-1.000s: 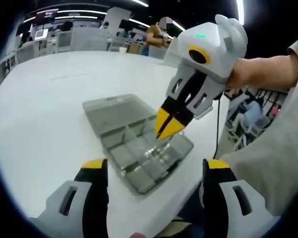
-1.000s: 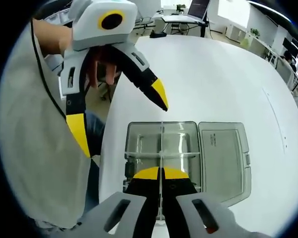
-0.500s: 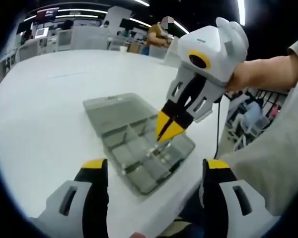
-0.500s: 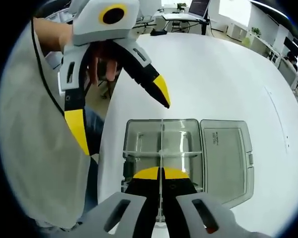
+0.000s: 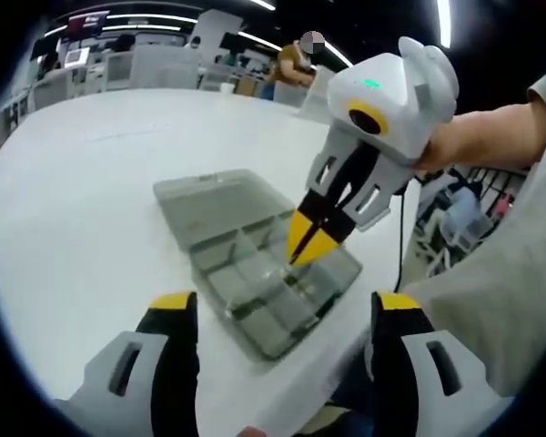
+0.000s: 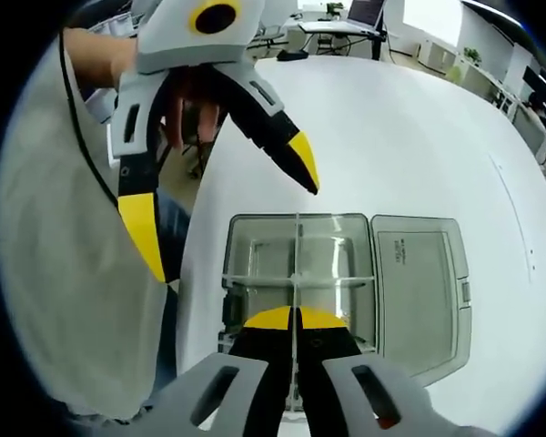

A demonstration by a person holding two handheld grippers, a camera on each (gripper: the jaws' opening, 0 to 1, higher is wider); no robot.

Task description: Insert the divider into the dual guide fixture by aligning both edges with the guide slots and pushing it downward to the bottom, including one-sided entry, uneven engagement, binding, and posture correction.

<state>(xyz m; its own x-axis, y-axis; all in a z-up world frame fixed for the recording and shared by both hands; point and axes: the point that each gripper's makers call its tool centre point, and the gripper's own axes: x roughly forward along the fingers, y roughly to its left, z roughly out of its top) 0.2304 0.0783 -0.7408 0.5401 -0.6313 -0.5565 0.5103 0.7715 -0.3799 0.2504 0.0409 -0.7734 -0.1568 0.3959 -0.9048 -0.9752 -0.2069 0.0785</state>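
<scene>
Right tongs [image 5: 311, 244] lower into box [image 5: 255, 264]

A thin clear plastic divider [image 6: 294, 273] stands upright in the clear compartmented plastic box [image 6: 255, 259]. It looks partly seated. The box's lid [image 6: 419, 291] lies open to the right.

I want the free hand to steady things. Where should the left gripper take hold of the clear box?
Probably the bare front wall of the clear box, from the table-edge side with the left gripper: the open lid flanks the opposite side, and the right gripper holds the divider mid-box.
</scene>
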